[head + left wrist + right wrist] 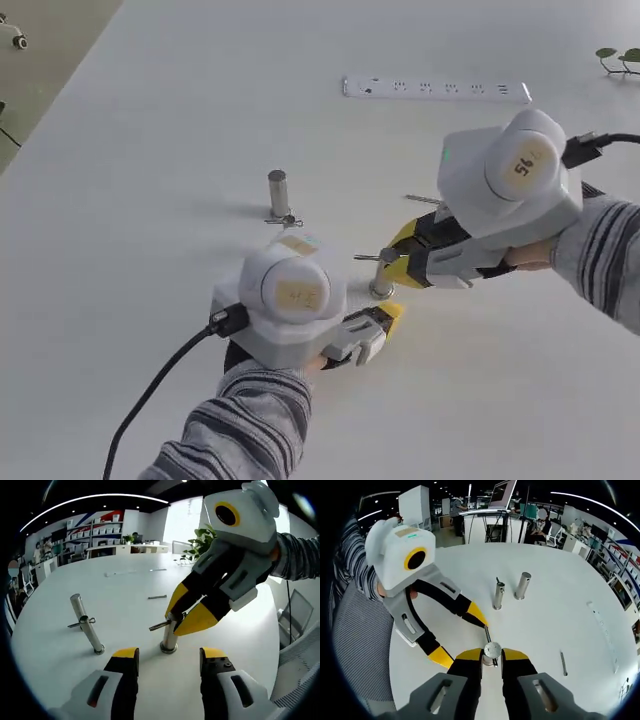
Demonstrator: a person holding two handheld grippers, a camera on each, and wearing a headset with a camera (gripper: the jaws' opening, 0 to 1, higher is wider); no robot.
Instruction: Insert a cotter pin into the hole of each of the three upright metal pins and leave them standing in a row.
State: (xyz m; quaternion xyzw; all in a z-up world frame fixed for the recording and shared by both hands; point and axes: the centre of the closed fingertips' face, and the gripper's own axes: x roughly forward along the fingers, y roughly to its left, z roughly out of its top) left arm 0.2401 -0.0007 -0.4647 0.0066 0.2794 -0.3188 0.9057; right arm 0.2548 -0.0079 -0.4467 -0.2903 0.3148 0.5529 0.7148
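Observation:
An upright metal pin (169,639) stands between the spread jaws of my open left gripper (170,656), near its foot. My right gripper (492,655) is shut on a cotter pin (159,626) at this pin's top, and the cotter pin's free end sticks out sideways. In the head view the same pin (382,278) sits between the right gripper (398,256) and the left gripper (382,312). A second upright pin (498,595) carries a cotter pin (82,622). A third pin (522,585) stands bare beside it.
A loose cotter pin (425,199) lies on the white table (150,150) behind my right gripper. A white power strip (437,89) lies at the far edge. A black cable (150,395) trails from my left gripper.

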